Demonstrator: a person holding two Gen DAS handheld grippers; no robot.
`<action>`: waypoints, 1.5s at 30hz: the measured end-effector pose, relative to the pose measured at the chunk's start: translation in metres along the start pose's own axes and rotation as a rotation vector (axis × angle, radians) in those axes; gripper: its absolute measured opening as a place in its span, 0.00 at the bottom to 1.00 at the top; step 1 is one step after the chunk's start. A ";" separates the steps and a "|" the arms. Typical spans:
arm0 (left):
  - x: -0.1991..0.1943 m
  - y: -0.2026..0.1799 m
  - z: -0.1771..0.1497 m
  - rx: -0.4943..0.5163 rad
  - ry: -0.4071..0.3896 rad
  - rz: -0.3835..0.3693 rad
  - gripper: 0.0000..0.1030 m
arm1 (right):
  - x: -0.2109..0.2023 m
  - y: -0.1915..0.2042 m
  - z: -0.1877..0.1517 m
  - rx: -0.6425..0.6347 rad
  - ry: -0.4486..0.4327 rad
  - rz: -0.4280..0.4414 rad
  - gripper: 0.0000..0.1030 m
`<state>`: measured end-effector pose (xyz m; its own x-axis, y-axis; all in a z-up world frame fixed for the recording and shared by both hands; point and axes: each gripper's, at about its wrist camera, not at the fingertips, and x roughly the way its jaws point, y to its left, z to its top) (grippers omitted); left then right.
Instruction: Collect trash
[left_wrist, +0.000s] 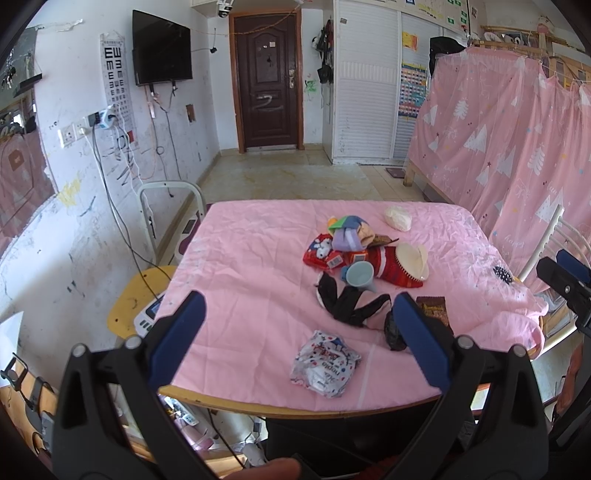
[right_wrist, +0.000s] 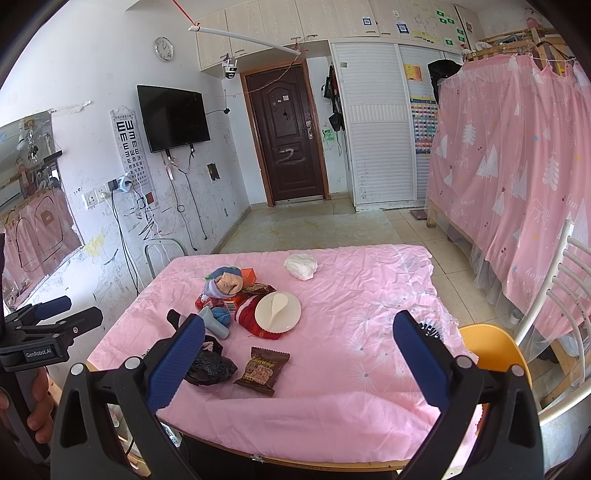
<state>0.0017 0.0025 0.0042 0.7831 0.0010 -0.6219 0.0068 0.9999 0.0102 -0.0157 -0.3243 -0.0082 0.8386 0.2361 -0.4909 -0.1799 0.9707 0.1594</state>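
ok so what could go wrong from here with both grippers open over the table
1. The brown snack wrapper lies flat on the loose, wrinkled pink cloth; the right gripper may pinch fabric with it and drag things.
2. Trash is mixed with non-trash: the red wrapper sits under the doll and blue cup, so pulling it could topple the pile.
3. The white wrapper lies near the table edge; the left gripper might nudge it off.

Lived-in home bedroom, pink-curtained bunk bed (right_wrist: 517, 155), wall television (right_wrist: 173, 117), louvred wardrobe (right_wrist: 376, 125), entrance door (right_wrist: 286, 136)
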 end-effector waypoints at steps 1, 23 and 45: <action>0.000 0.000 0.000 0.000 0.000 0.000 0.95 | 0.000 0.000 0.000 0.000 0.001 0.000 0.89; -0.004 0.005 0.004 0.002 0.003 0.001 0.95 | 0.007 0.000 0.000 -0.009 0.010 0.007 0.89; 0.079 -0.002 -0.061 0.044 0.271 -0.053 0.83 | 0.081 0.042 -0.040 -0.081 0.244 0.239 0.89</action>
<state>0.0253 0.0014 -0.0925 0.5864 -0.0419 -0.8089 0.0750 0.9972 0.0027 0.0237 -0.2631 -0.0757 0.6223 0.4515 -0.6394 -0.4047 0.8848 0.2309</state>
